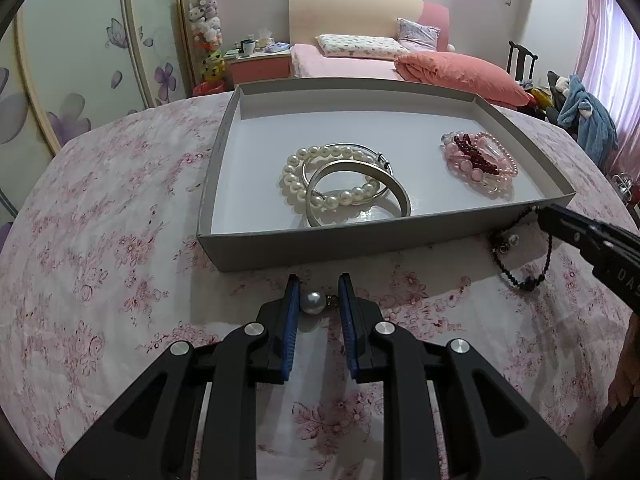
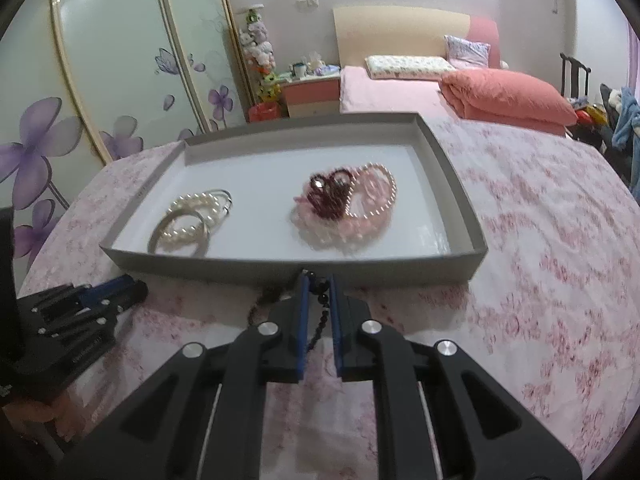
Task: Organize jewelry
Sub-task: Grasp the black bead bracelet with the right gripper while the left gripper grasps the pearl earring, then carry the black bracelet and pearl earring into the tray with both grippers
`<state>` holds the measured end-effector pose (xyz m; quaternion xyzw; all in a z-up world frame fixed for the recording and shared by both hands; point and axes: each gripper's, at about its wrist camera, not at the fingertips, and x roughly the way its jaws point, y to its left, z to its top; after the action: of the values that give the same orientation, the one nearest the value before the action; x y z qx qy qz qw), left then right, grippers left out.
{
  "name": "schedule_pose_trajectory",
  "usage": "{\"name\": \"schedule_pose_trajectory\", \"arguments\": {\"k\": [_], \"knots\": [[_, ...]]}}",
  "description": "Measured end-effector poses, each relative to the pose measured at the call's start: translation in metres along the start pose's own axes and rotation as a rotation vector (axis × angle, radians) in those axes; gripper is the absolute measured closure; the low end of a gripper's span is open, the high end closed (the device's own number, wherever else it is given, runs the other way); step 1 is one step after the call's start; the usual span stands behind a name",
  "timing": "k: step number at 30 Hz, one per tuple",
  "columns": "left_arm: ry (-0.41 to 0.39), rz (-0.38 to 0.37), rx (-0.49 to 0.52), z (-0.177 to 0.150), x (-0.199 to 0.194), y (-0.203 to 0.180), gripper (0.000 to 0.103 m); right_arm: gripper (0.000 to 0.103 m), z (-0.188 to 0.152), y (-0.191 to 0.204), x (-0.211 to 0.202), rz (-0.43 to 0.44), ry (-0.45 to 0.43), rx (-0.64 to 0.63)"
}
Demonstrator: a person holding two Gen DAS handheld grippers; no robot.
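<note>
1. Pink floral cloth [image 1: 100, 240] covers the work surface on which every item rests.
2. Grey cardboard tray [image 1: 304, 246], shallow with a white floor, lies on the cloth ahead of both grippers.
3. Left gripper [image 1: 319, 294]: the blue-padded fingers stand apart just short of the tray's near wall. A pearl pendant [image 1: 312, 303] sits between them, touching the left pad; the right pad is clear of the pearl.
4. Right gripper [image 2: 319, 292]: the fingers are nearly together at the tray's near wall, with a black bead bracelet [image 2: 320, 322] running between the pads. Whether the pads press on the beads cannot be told. In the left wrist view the bracelet [image 1: 516, 272] trails from the fingertips onto the cloth, just outside the tray's near right corner.
5. White pearl bracelet [image 1: 320, 176] lies in the left half of the tray, overlapping two silver bangles [image 1: 360, 196].
6. Pink and dark red bead bracelets [image 1: 478, 160] lie heaped in the right half of the tray, well apart from the pearl group.
</note>
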<state>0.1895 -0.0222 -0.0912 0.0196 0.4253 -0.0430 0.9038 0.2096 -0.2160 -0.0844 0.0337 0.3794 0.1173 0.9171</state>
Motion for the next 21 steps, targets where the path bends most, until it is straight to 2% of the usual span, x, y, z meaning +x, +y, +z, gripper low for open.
{"name": "schedule_pose_trajectory", "arguments": {"k": [9,16,21], "knots": [[0.0,0.0,0.001,0.0,0.0,0.0,0.083,0.092,-0.003,-0.01,0.006,-0.021,0.031,0.04],[-0.007,-0.006,-0.02,-0.001,-0.001,0.004,0.082,0.092,0.008,0.006,-0.014,0.05,-0.043,-0.001],[-0.07,-0.002,-0.042,-0.004,-0.017,0.012,0.082,0.092,0.01,0.017,-0.034,0.094,-0.102,-0.011]]}}
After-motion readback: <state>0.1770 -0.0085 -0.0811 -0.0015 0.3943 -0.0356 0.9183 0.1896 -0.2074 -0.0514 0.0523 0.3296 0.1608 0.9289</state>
